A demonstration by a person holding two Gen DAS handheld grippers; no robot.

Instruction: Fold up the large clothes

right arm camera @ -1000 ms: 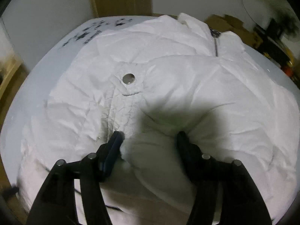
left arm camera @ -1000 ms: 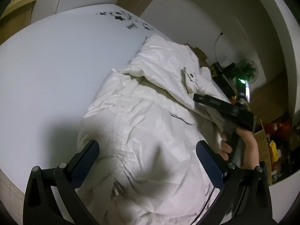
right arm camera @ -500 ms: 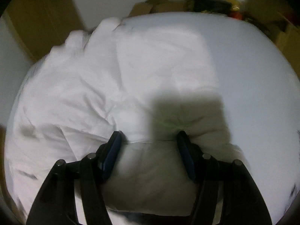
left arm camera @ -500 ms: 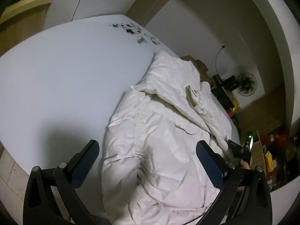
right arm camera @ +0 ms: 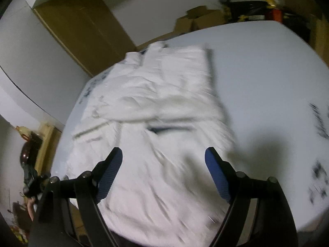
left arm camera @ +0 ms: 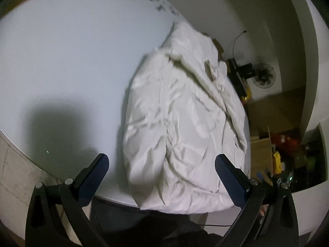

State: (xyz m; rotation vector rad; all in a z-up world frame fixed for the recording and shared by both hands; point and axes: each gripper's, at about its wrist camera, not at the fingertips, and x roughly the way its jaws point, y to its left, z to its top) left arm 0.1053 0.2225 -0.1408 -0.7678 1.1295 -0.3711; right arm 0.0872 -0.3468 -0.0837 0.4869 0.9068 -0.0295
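Note:
A bulky white padded jacket (left arm camera: 181, 113) lies folded lengthwise on the white table (left arm camera: 72, 61), its near end hanging a little over the front edge. My left gripper (left arm camera: 162, 162) hovers above that near end, open, nothing between its fingers. In the right wrist view the same jacket (right arm camera: 156, 127) is blurred and spreads away from me. My right gripper (right arm camera: 163, 154) is above it with its jaws opening wide; no cloth is pinched between the blue pads (right arm camera: 216, 173).
Black scribbles mark the tabletop (right arm camera: 316, 119) at the right and at the far end. Cardboard boxes (right arm camera: 195, 20), a fan (left arm camera: 264, 76) and clutter (left arm camera: 283, 150) stand beyond the table. A person's hand (right arm camera: 30, 207) shows at the lower left of the right wrist view.
My right gripper let go of the fold it was squeezing, opened, and swung fast to another side of the jacket. My left gripper drew back toward the near table edge, staying open.

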